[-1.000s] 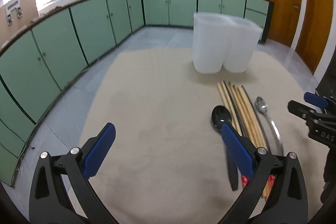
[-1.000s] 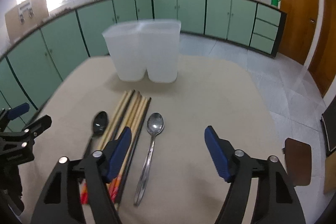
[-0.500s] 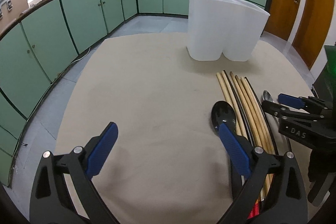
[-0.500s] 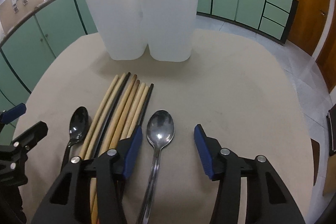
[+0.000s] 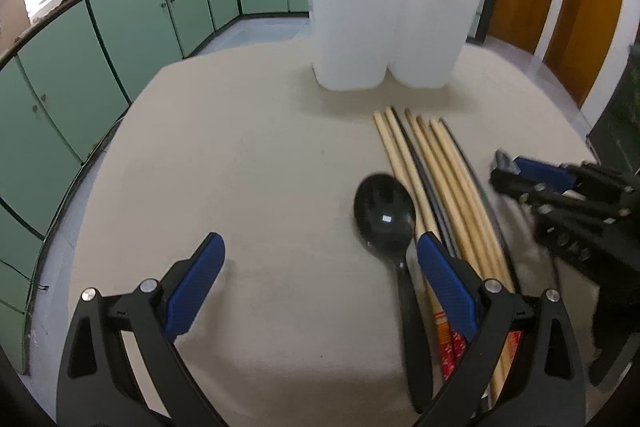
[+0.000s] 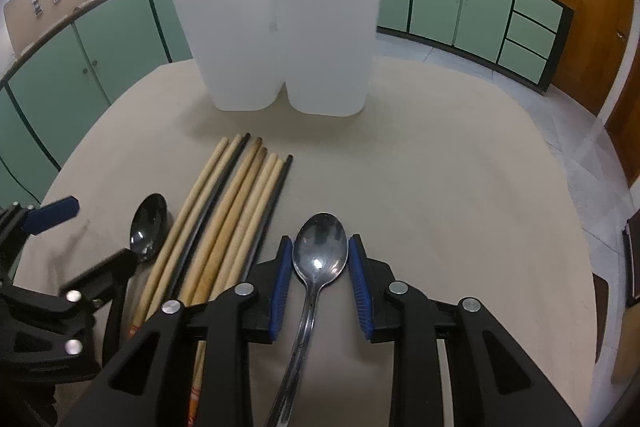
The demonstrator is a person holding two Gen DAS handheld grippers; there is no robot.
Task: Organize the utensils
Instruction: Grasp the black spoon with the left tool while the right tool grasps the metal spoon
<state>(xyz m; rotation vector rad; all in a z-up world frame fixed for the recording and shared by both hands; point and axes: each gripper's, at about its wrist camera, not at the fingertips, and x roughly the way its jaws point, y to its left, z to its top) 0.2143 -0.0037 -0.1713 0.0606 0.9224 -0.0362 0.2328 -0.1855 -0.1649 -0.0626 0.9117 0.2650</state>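
A steel spoon (image 6: 320,255) lies on the beige table (image 6: 440,187), its bowl between the blue pads (image 6: 282,279) of my right gripper (image 6: 320,241). The jaws are closing and stand just outside the bowl's edges. Left of it lie several wooden and black chopsticks (image 6: 236,211) and a black spoon (image 6: 150,223). My left gripper (image 5: 320,243) hangs wide open with nothing between its fingers. Its right finger is over the black spoon (image 5: 384,215) and the chopsticks (image 5: 436,179). A white two-compartment holder (image 6: 280,39) stands upright at the back.
The right gripper (image 5: 500,173) shows at the right of the left wrist view, close to the chopsticks. The left gripper (image 6: 100,231) shows at the left edge of the right wrist view. Green cabinets (image 5: 120,39) curve round the room. The table's left edge (image 5: 92,167) is near.
The right gripper came down over the steel spoon and its jaws narrowed around the bowl. The left gripper moved down and closer to the black spoon, still wide open.
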